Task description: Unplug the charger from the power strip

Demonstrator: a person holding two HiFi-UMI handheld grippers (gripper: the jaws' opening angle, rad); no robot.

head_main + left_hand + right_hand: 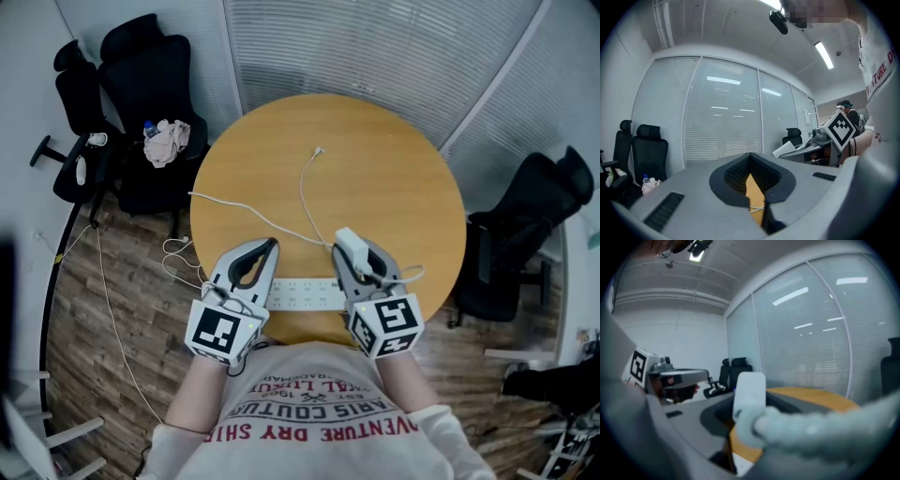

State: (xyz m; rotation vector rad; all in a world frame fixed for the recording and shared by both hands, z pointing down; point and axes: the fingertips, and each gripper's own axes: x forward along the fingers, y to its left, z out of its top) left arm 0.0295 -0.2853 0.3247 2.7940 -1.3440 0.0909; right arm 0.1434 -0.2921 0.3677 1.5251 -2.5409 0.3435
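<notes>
A white power strip lies near the front edge of the round wooden table. My right gripper is shut on a white charger, held beyond the strip and apart from it. In the right gripper view the charger stands upright between the jaws, with its blurred cable in front. The charger's thin cable trails across the table. My left gripper is over the strip's left end. Its jaws meet at the tips with nothing between them.
Black office chairs stand at the left and right; the left one holds a cloth and a bottle. A second white cord runs off the table's left edge to the wooden floor. Blinds cover the glass wall behind.
</notes>
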